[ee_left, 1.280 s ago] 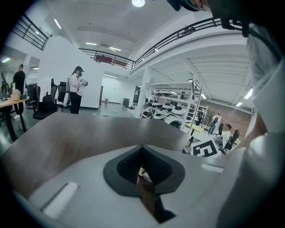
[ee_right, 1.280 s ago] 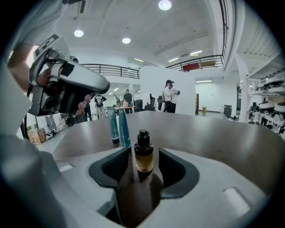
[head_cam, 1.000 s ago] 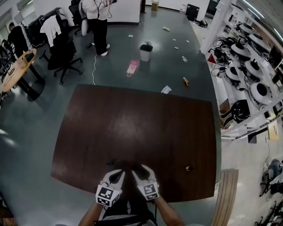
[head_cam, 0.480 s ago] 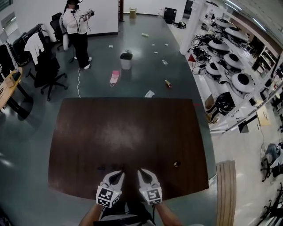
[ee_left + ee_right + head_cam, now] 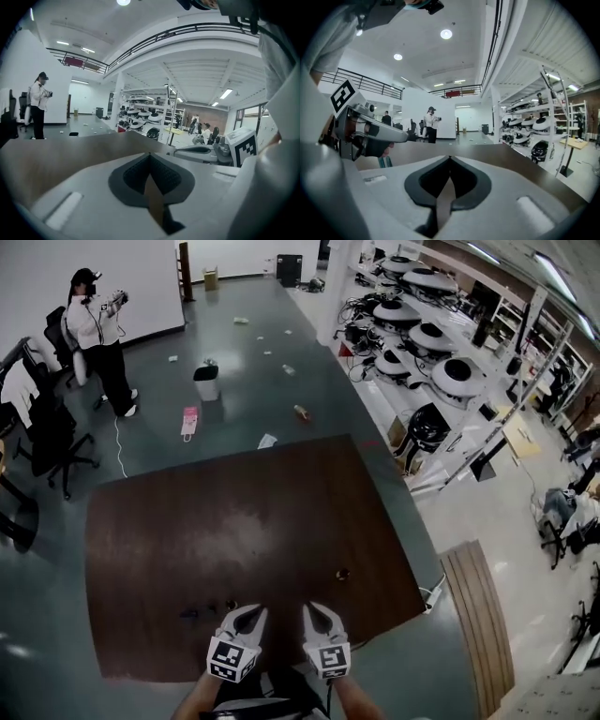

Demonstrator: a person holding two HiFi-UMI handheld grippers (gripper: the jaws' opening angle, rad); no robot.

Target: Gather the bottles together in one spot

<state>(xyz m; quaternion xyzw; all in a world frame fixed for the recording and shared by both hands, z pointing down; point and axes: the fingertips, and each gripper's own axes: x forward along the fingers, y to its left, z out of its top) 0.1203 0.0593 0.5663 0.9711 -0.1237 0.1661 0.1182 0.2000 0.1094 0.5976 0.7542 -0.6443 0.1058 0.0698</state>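
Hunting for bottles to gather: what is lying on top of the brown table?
A small object, too small to identify, lies on the table toward its right. The left gripper and right gripper cover part of the near edge.

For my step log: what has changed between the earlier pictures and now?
The right gripper closed its jaws on nothing and shifted slightly right, away from the left gripper. The head view swung right. Both stayed at the near edge of the dark brown wooden table; its small dark object did not move.
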